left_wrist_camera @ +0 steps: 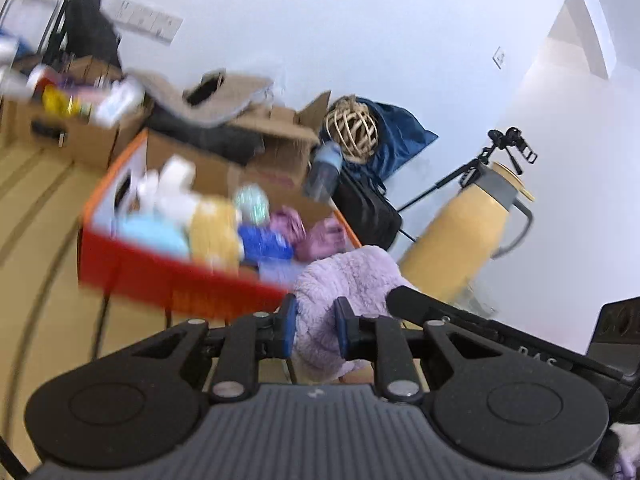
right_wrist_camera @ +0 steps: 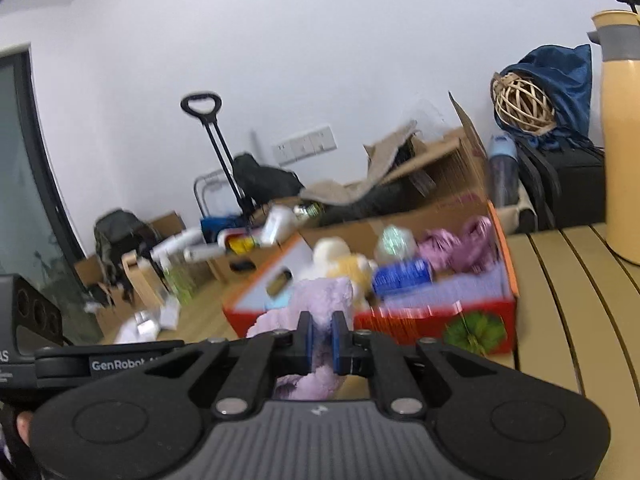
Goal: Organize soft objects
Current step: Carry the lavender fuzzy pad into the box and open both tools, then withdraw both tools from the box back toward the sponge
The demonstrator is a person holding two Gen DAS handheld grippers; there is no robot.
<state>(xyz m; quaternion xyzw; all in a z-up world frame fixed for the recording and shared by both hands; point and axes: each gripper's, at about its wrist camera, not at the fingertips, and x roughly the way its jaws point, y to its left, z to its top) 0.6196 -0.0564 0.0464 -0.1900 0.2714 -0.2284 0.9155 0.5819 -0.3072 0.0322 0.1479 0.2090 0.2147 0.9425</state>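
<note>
Far-left clutter: in the right wrist view we saw a trolley handle upright against the white wall, with cardboard boxes and white bottles spread below it (all too blurred to read).

Box: we saw a red cardboard box on the slatted tan table, open at the top, with orange rims along its side flaps.

Box contents: we counted a white plush, a yellow plush, a blue packet and pink fabric inside the box, lying close together.

Purple plush, our task's thing: the fluffy lilac piece was at the near edge of the box, in front of its red wall, and was gripped from both sides.

Left gripper: we found the left gripper clamped on the lilac plush, its blue pads pressed into the fur.

Right gripper: we found the right gripper likewise closed on the same plush, with a narrow band of fur squeezed between its pads.

Far-right items: we noted a yellow thermos jug standing on the table to the right of the box, a wicker ball against a blue bag further back, and a tripod by the wall.
</note>
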